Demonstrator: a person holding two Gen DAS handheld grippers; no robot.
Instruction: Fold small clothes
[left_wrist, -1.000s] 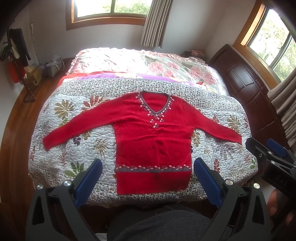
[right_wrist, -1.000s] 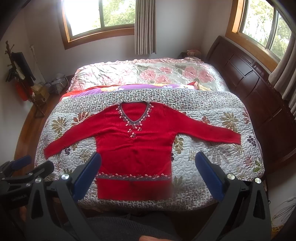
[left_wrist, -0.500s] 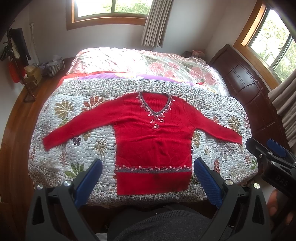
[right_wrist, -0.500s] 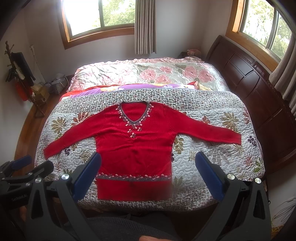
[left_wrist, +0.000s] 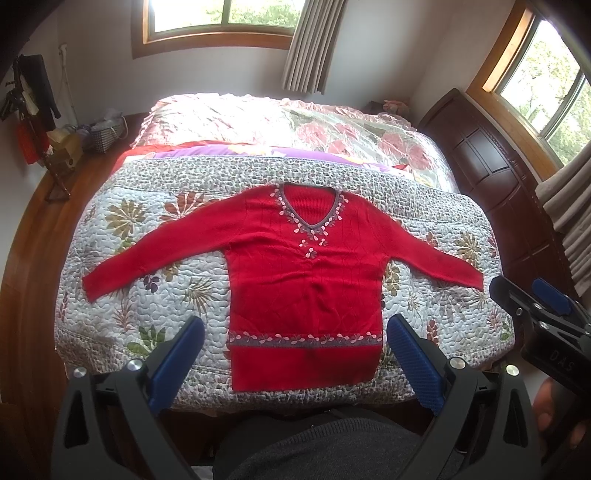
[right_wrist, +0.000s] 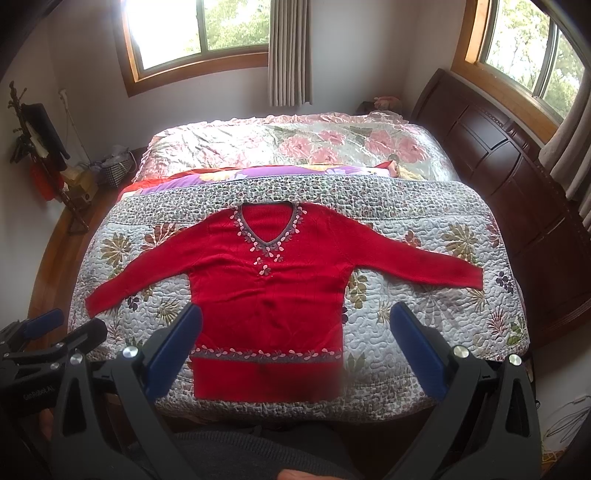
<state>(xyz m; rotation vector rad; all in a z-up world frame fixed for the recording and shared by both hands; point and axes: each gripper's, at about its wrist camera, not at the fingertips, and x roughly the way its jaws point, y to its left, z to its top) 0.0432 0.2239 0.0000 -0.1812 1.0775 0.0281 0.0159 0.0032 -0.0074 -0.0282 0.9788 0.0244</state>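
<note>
Red sweater (left_wrist: 303, 280) flat, hem near quilt (left_wrist: 110, 295) edge.

Red sweater (left_wrist: 303, 280) laid flat on the quilt (left_wrist: 110, 288), front side up.

It is a small long-sleeved knit with a grey-trimmed V-neck edged in pale petal-shaped beads, and a matching beaded grey band just above the hem. Both sleeves stretch out and slant slightly down toward the near edge of the bed. The neck points away, the hem lies close to the near edge, and the body shows only faint wrinkles.
</note>
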